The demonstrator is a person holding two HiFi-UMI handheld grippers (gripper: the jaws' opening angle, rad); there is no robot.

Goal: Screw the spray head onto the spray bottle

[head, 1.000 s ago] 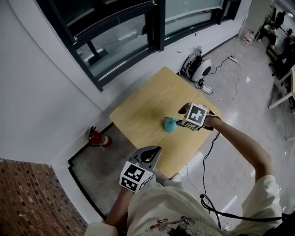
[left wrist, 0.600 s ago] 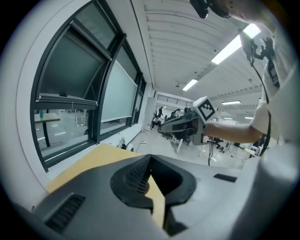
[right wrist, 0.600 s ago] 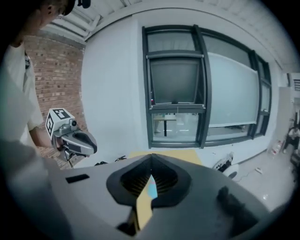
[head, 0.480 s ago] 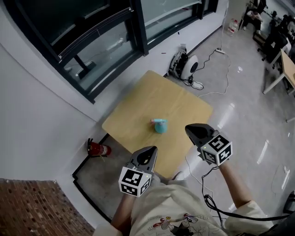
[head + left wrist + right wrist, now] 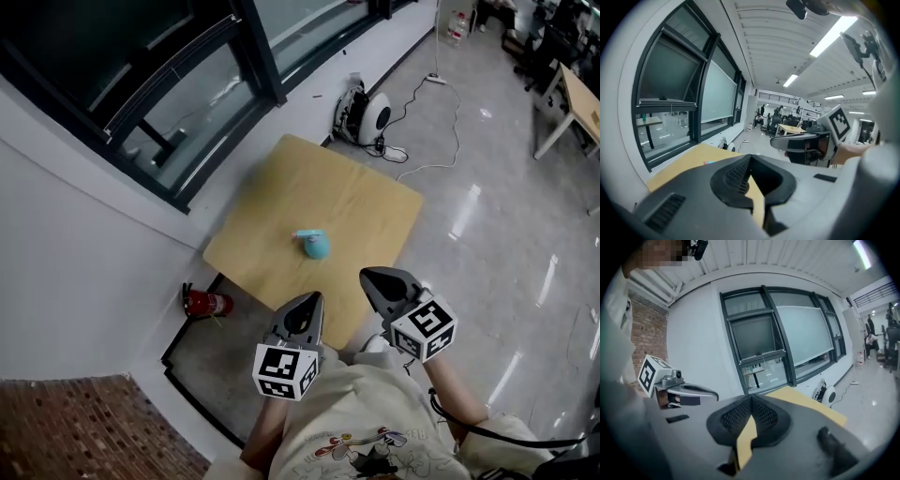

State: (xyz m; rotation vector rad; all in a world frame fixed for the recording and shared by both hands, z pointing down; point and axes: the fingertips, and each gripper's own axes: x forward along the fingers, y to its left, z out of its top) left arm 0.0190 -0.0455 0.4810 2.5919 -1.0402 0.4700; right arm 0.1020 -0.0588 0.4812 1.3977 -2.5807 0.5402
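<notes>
The teal spray bottle (image 5: pixel 314 245) stands alone near the middle of the yellow table (image 5: pixel 366 202), with a spray head on top that points left. Both grippers hover apart from it by the table's near edge. My left gripper (image 5: pixel 313 299) is shut and holds nothing; in its own view the jaws (image 5: pixel 750 160) meet over the tabletop. My right gripper (image 5: pixel 367 276) is also shut and empty, its jaws (image 5: pixel 751 402) closed tip to tip. Each gripper shows in the other's view: the right gripper (image 5: pixel 801 140) and the left gripper (image 5: pixel 686 390).
A red fire extinguisher (image 5: pixel 208 303) lies on the floor left of the table. A white round device (image 5: pixel 367 112) with cables sits beyond the far corner. Dark-framed windows (image 5: pixel 187 84) run along the wall behind. Desks and seated people are far right.
My right gripper has left the bottle and drawn back to the table's near edge, jaws now shut and empty. The left gripper shifted slightly. The bottle stays on the table.
</notes>
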